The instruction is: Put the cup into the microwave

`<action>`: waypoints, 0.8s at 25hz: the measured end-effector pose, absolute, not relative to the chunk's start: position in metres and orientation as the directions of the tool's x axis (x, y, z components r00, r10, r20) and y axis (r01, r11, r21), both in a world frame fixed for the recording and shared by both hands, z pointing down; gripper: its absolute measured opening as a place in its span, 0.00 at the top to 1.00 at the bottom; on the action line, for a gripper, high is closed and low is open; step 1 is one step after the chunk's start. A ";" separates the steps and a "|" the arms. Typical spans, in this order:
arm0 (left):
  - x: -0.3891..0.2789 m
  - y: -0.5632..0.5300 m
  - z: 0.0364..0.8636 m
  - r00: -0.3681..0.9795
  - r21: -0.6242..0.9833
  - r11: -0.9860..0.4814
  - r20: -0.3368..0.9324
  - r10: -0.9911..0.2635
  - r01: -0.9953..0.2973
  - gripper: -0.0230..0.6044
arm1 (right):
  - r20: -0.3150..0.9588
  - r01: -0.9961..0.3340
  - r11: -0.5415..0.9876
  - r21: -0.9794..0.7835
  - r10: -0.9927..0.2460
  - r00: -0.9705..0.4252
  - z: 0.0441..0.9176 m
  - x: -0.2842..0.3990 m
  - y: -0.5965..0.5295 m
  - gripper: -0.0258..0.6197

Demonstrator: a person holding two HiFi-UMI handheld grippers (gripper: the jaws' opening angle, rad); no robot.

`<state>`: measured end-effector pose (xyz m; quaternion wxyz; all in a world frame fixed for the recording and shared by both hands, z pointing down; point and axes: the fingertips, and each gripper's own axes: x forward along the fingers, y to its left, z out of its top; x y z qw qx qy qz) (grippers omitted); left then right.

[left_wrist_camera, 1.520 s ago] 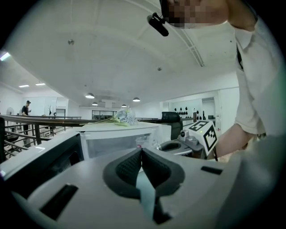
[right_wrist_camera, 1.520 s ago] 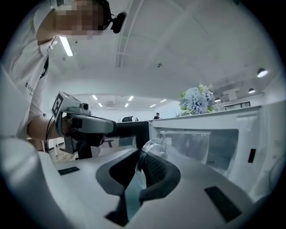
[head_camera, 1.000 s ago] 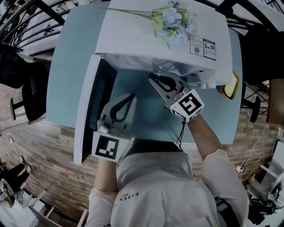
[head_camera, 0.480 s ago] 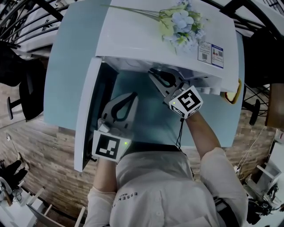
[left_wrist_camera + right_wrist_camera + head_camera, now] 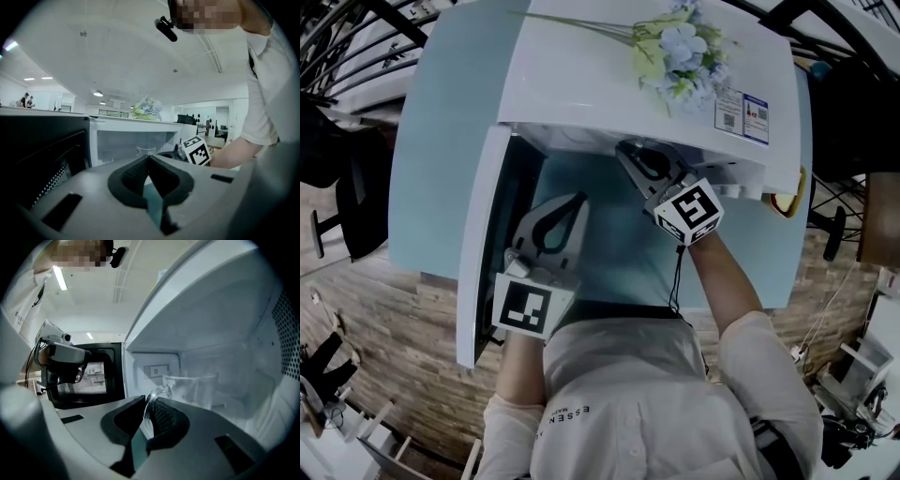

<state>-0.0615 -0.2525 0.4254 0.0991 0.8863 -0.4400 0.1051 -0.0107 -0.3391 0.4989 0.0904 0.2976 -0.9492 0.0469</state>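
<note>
Change noted: your right gripper sits further in under the top of the white box-shaped microwave oven than a second ago. Its marker cube is drawn closer to the oven's front edge, and its fingers have just nipped in a touch. They stand nearly closed, pinching the handle of the clear, straight-walled cup. Your left gripper holds much the same station outside, beside the open white door, fingers together with nothing between them. Meaning, as a judgement: your carry is nearly done. The cup is already inside the cavity, and what remains is to set it down and let go. Whether its base touches the cavity floor, no view tells. Orientation of the cup: upright, mouth up, long axis vertical. Its handle points back out of the cavity towards your right gripper, with the body on the far side, towards the rear wall. Also present: a spray of pale flowers on the oven top; pale blue worktop beneath.
</note>
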 end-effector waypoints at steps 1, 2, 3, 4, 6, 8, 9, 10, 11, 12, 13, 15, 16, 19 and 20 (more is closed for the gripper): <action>-0.061 -0.253 0.425 0.592 0.085 -0.594 0.274 -0.758 -0.800 0.96 | 0.206 -0.584 0.811 -0.045 -0.564 -0.799 0.501 -0.009 -0.340 0.90; -0.061 -0.253 0.424 0.594 0.086 -0.596 0.273 -0.757 -0.798 0.96 | 0.209 -0.594 0.802 -0.057 -0.573 -0.793 0.502 -0.006 -0.342 0.90; -0.060 -0.252 0.424 0.597 0.087 -0.599 0.271 -0.755 -0.796 0.96 | 0.211 -0.603 0.795 -0.068 -0.580 -0.787 0.502 -0.004 -0.343 0.90; -0.058 -0.252 0.423 0.600 0.087 -0.602 0.270 -0.753 -0.794 0.96 | 0.212 -0.611 0.788 -0.078 -0.585 -0.783 0.502 -0.002 -0.343 0.90; -0.055 -0.251 0.424 0.606 0.089 -0.607 0.269 -0.749 -0.790 0.96 | 0.214 -0.621 0.778 -0.098 -0.593 -0.776 0.502 0.001 -0.344 0.90; -0.052 -0.250 0.424 0.611 0.088 -0.613 0.269 -0.744 -0.785 0.96 | 0.215 -0.631 0.766 -0.123 -0.600 -0.771 0.503 0.005 -0.345 0.90; -0.050 -0.249 0.423 0.614 0.086 -0.616 0.268 -0.743 -0.783 0.96 | 0.217 -0.638 0.759 -0.131 -0.606 -0.765 0.503 0.007 -0.346 0.90; -0.049 -0.249 0.423 0.616 0.084 -0.618 0.268 -0.741 -0.781 0.96 | 0.220 -0.649 0.750 -0.130 -0.617 -0.756 0.503 0.010 -0.346 0.90; -0.048 -0.248 0.423 0.616 0.084 -0.619 0.269 -0.740 -0.781 0.96 | 0.224 -0.664 0.739 -0.114 -0.631 -0.742 0.502 0.012 -0.346 0.90; -0.047 -0.247 0.423 0.616 0.086 -0.619 0.271 -0.740 -0.781 0.96 | 0.229 -0.679 0.729 -0.086 -0.649 -0.725 0.501 0.014 -0.346 0.90; -0.047 -0.246 0.423 0.616 0.088 -0.618 0.273 -0.739 -0.781 0.96 | 0.233 -0.693 0.718 -0.055 -0.666 -0.708 0.499 0.016 -0.345 0.89; -0.046 -0.245 0.422 0.615 0.089 -0.617 0.272 -0.740 -0.782 0.96 | 0.240 -0.719 0.695 -0.022 -0.694 -0.678 0.497 0.019 -0.343 0.81; -0.046 -0.244 0.421 0.614 0.088 -0.616 0.271 -0.741 -0.783 0.96 | 0.244 -0.734 0.678 -0.022 -0.709 -0.662 0.497 0.022 -0.342 0.78; -0.043 -0.240 0.417 0.614 0.089 -0.615 0.267 -0.743 -0.783 0.96 | 0.250 -0.777 0.628 -0.050 -0.745 -0.619 0.497 0.033 -0.340 0.74; -0.042 -0.239 0.415 0.615 0.088 -0.617 0.265 -0.743 -0.782 0.96 | 0.250 -0.785 0.617 -0.057 -0.753 -0.609 0.496 0.037 -0.338 0.74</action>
